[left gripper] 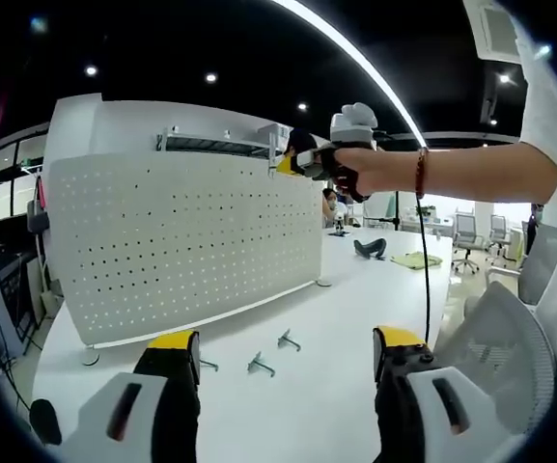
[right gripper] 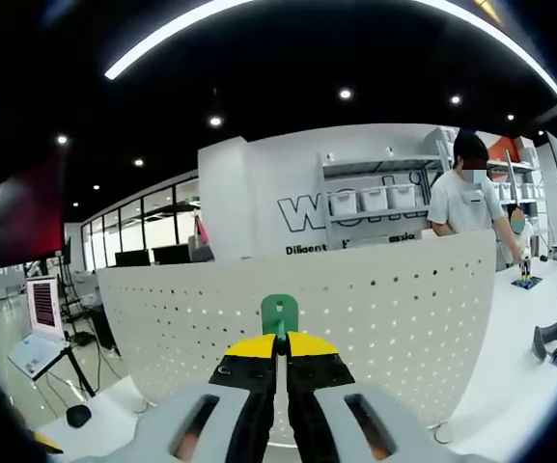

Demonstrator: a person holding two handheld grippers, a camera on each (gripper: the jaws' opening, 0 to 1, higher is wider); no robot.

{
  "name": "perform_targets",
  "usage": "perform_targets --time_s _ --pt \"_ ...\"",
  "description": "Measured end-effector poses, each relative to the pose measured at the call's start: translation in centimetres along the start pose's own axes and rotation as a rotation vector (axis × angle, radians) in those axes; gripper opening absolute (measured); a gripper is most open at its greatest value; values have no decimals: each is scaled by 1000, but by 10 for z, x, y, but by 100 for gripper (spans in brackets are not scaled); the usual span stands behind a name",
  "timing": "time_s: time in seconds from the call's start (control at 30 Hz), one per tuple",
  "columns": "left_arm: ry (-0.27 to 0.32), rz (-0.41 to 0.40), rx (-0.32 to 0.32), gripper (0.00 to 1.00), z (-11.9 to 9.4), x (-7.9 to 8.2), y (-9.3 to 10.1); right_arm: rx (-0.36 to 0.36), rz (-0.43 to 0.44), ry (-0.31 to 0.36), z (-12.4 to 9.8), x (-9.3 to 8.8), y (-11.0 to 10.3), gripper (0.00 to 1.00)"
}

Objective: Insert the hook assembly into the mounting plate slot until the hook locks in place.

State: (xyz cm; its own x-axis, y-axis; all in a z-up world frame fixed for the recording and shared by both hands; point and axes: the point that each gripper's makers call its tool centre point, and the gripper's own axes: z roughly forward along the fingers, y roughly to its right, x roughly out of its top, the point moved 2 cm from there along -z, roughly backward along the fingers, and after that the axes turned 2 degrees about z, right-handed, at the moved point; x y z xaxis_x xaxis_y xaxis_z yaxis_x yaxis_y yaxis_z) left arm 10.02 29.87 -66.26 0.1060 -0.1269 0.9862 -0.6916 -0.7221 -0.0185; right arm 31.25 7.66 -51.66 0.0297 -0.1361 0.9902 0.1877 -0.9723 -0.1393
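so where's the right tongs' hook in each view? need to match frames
Left gripper view: the right tongs sit upper centre, held by a hand at the top right corner of the pegboard; the hook itself is too small to tell.
Right gripper view: the green hook is bottom centre, pinched between the shut tongs, in front of the pegboard.
Shared landmark: the white pegboard.

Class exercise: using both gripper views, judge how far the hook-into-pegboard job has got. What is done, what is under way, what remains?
Done: the right gripper has a green hook clamped in its shut jaws.

In hand: it is raised near the upper right edge of the white pegboard.

Left: no seated hook shows on the board, so inserting and locking remain. More hooks lie on the table, and the left gripper is open.
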Motion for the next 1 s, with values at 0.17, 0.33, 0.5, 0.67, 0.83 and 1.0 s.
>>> perform_targets --time_s 0.17,0.33,0.5,0.67,0.83,1.0 --pt "-5 0 -1 75 0 -1 -1 -4 -6 0 6 1 1 1" --pt "-5 -2 4 75 1 -1 -2 -16 -5 3 12 2 5 1" --pt "-6 -11 7 75 1 -3 -3 -23 2 0 18 1 7 1" --pt "-10 -9 13 75 2 -4 -5 -31 2 4 24 3 10 1" --pt "-11 -15 18 75 1 -5 -6 -33 -1 3 32 5 12 1" --pt "-21 -17 20 75 1 -7 -8 -35 -1 0 39 5 14 1"
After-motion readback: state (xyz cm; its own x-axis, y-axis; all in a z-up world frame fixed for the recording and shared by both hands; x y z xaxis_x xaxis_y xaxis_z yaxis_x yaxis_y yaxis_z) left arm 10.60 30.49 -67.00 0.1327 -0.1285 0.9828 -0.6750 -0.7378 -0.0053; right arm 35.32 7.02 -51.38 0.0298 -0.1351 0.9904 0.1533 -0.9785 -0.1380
